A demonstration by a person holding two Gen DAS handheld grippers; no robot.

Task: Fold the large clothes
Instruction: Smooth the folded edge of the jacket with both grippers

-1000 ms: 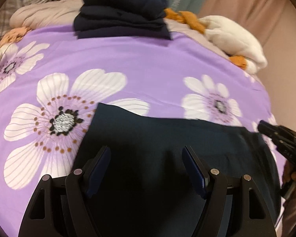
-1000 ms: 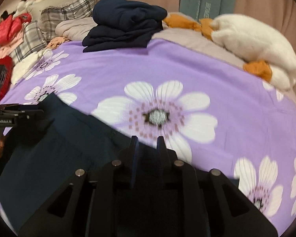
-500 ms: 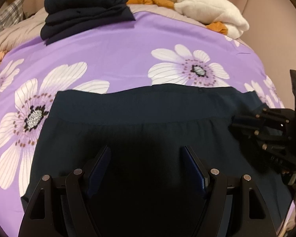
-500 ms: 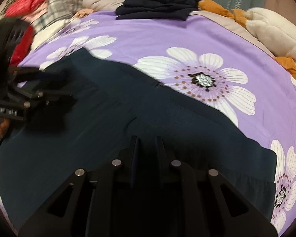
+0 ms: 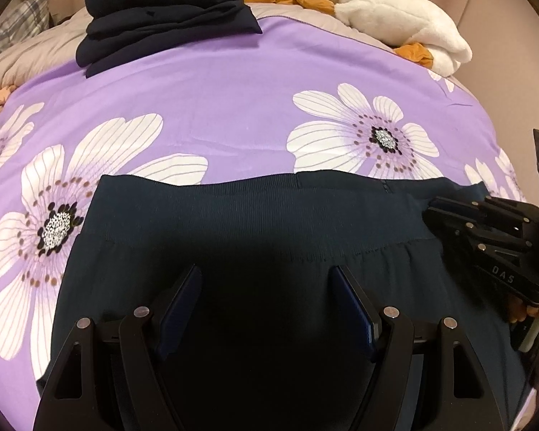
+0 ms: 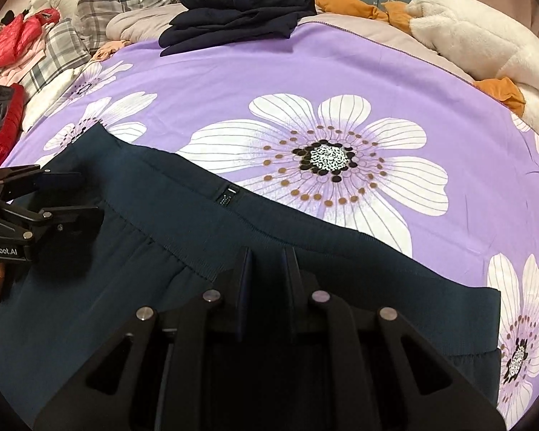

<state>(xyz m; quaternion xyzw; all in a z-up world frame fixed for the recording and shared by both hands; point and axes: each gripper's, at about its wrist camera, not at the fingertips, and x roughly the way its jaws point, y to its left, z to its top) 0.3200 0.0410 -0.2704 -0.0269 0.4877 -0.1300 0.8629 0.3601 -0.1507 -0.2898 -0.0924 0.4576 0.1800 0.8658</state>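
Dark navy trousers [image 5: 255,222] lie flat on the purple flowered bedsheet [image 5: 233,107], with the ribbed waistband [image 6: 305,230] on the far side. My left gripper [image 5: 266,273] hovers open just over the cloth below the waistband, nothing between its fingers; it also shows at the left edge of the right wrist view as the left gripper [image 6: 79,195]. My right gripper [image 6: 269,255] is shut to a narrow gap on the trousers at the lower edge of the waistband. From the left wrist the right gripper [image 5: 431,212] sits near the waistband's right end.
A stack of folded navy clothes [image 5: 161,10] stands at the far side of the bed. A white plush blanket [image 6: 485,46] with orange cloth lies at the back right. Plaid pillows [image 6: 64,46] and red clothing [image 6: 14,43] crowd the far left.
Both grippers came down toward the bed. The trousers, held up by the right gripper before, now lie spread flat with the waistband straight. The left gripper stayed open.
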